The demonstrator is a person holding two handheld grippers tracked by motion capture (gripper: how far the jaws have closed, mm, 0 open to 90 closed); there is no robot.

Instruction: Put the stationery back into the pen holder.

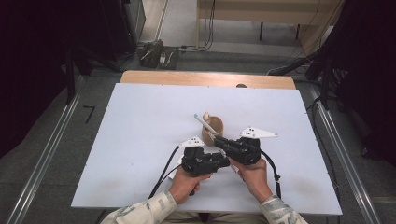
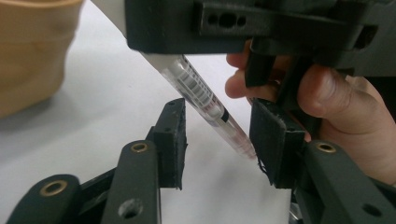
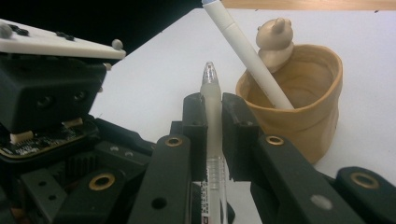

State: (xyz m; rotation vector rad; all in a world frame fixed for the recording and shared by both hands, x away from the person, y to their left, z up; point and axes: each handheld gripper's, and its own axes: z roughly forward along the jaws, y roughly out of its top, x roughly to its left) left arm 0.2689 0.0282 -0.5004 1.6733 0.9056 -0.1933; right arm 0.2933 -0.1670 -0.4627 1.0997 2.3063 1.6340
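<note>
**Pen pinched beside the cup**

The right gripper (image 3: 213,121) pinches a clear pen (image 3: 211,95) mid-barrel, at seven o'clock of the tan cup (image 3: 303,109). The left gripper (image 2: 219,140) is spread around its lower end. Light, stiff, probably slippery: hold the barrel squarely.

High view looking down over the white table (image 1: 140,140), both gripper views low and close, sharing the tan pot (image 3: 299,112).

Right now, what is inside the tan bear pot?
One white pen leans inside the tan bear pot, its top sticking out past the bear figure on the rim. The pot wall hides the pen's lower end and the pot's bottom.
</note>
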